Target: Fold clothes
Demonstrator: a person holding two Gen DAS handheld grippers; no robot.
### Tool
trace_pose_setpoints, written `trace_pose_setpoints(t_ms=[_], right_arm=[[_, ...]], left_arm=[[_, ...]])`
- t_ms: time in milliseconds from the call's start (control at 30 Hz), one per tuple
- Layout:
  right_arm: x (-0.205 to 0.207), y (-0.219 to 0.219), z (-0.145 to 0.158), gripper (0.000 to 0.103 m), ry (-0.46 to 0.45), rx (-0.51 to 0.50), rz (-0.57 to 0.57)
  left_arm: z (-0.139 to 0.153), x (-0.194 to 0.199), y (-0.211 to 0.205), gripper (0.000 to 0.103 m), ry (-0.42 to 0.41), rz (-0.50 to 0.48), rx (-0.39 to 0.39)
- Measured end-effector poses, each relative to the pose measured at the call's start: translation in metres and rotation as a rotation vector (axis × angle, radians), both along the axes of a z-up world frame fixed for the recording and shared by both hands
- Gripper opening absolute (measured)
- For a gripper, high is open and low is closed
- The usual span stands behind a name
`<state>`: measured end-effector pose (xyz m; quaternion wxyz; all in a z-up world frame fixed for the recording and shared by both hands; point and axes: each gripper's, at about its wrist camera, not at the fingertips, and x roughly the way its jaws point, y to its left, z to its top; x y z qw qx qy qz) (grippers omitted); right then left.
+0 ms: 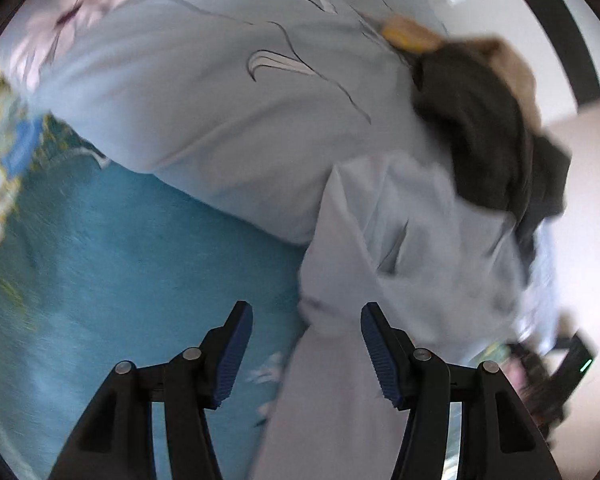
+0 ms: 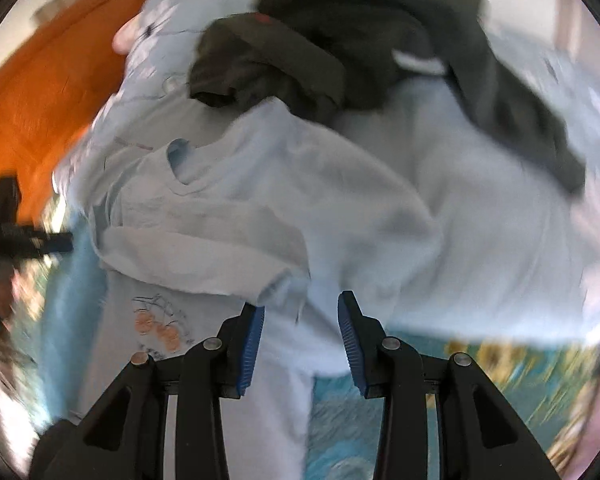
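Big pale blue floral quilt (image 1: 188,112) covers most of the bed, lying on a teal bedspread (image 1: 112,248), with an orange cloth (image 2: 40,80) off to one side. On the quilt sits a dark grey garment (image 2: 340,40), and in front of it a crumpled light grey T-shirt (image 2: 260,200), both blurred. My left hand-held gripper (image 1: 306,350) is open over the shirt's edge; my right hand-held gripper (image 2: 300,344) has shirt fabric between its parted pads, grip unclear.
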<state>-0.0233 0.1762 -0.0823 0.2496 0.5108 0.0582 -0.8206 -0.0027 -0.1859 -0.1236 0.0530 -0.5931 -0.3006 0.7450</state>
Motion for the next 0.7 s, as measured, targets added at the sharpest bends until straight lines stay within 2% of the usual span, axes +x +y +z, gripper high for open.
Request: trace_pose_setpoints(t_ms=[67, 167, 433, 467, 500, 533, 567, 600, 633, 700], right_arm=[[-0.002, -0.011, 0.003, 0.039, 0.050, 0.042, 0.069], [-0.005, -0.022, 0.005, 0.039, 0.089, 0.079, 0.151], [-0.006, -0.033, 0.003, 0.039, 0.112, 0.088, 0.284], [-0.006, -0.034, 0.002, 0.039, 0.110, 0.090, 0.292], [-0.006, -0.034, 0.002, 0.033, 0.106, 0.092, 0.298], [-0.006, -0.033, 0.002, 0.025, 0.099, 0.091, 0.301], [-0.006, -0.033, 0.001, 0.021, 0.091, 0.086, 0.299], [-0.007, -0.032, 0.001, 0.014, 0.086, 0.078, 0.292], [-0.007, -0.031, 0.001, 0.008, 0.079, 0.065, 0.285], [-0.008, -0.028, 0.003, 0.007, 0.060, 0.034, 0.277]], left_arm=[[-0.003, -0.009, 0.002, 0.060, 0.001, 0.024, 0.032], [-0.003, -0.024, 0.010, 0.061, 0.004, 0.021, 0.024], [-0.013, -0.046, 0.027, 0.059, -0.052, 0.081, -0.083], [-0.013, -0.047, 0.026, 0.055, -0.055, 0.088, -0.091], [-0.014, -0.047, 0.025, 0.050, -0.058, 0.094, -0.099], [-0.015, -0.048, 0.025, 0.041, -0.061, 0.101, -0.107], [-0.016, -0.048, 0.023, 0.035, -0.061, 0.111, -0.106], [-0.016, -0.047, 0.022, 0.032, -0.061, 0.123, -0.100], [-0.016, -0.047, 0.019, 0.024, -0.058, 0.128, -0.098], [-0.017, -0.048, 0.015, 0.013, -0.050, 0.131, -0.099]])
